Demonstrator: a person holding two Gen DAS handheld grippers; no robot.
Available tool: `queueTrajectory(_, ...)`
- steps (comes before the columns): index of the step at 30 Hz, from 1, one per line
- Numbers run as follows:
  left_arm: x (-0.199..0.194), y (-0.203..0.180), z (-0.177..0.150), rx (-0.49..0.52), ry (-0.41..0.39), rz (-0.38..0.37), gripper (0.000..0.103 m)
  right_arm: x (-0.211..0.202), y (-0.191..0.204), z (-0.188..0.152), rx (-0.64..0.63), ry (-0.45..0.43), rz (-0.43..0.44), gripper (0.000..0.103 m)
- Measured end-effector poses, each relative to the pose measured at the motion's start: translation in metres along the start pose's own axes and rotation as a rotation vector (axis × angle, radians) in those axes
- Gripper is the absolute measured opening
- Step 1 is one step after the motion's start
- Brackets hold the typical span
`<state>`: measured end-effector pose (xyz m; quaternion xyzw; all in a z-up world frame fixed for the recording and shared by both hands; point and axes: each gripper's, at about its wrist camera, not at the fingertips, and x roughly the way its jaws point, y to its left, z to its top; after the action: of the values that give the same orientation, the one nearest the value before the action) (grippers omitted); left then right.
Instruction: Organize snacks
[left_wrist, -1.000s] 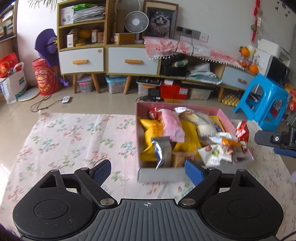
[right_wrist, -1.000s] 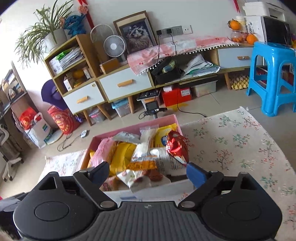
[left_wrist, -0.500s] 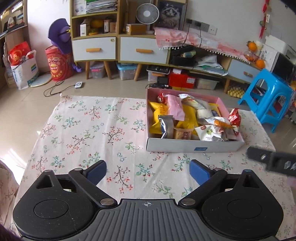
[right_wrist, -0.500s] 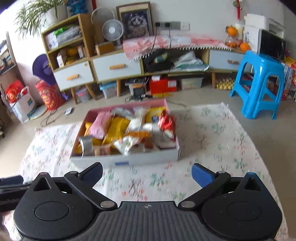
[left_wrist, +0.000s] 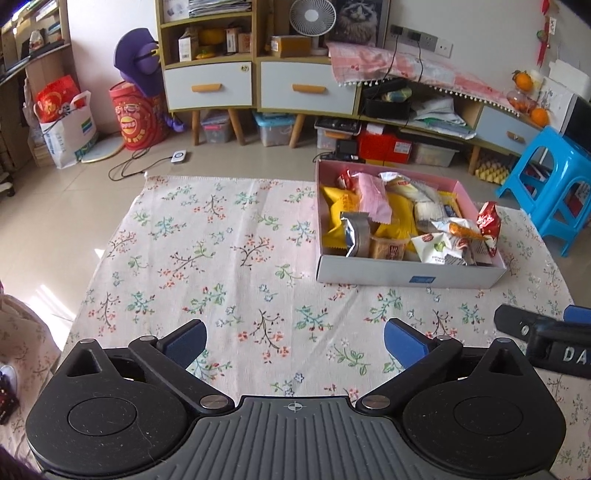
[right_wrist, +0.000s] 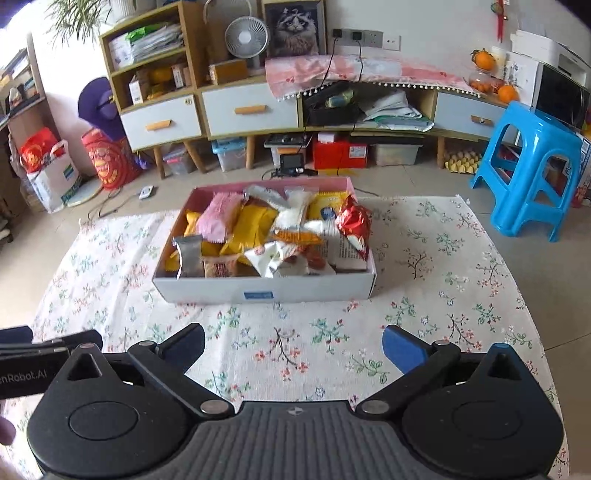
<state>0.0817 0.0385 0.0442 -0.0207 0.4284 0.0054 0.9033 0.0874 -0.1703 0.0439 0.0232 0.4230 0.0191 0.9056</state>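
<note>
A pink-lined cardboard box (left_wrist: 406, 273) (right_wrist: 266, 290) sits on the floral tablecloth, filled with several snack packets: yellow ones (left_wrist: 400, 218), a pink one (left_wrist: 373, 197), a silver one (left_wrist: 356, 236) and a red one (left_wrist: 488, 225) (right_wrist: 354, 225) leaning at its right end. My left gripper (left_wrist: 293, 339) is open and empty, well short of the box and to its left. My right gripper (right_wrist: 293, 341) is open and empty, directly in front of the box. Each gripper's body shows at the edge of the other's view.
The floral tablecloth (left_wrist: 207, 258) covers the table. Beyond it are a blue plastic stool (right_wrist: 532, 162), wooden cabinets with drawers (left_wrist: 258, 85), storage bins and bags on the floor.
Both grippers have pulled back and up from the box, which now looks smaller and farther. Both stay open and empty. The snacks have not moved.
</note>
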Motion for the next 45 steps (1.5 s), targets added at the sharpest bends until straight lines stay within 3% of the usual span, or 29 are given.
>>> queueTrajectory(45,0.005,-0.008,-0.007,0.018,0.04,0.008,0.103,0.006,0.003,-0.011,-0.019,0.063,-0.006,0.093)
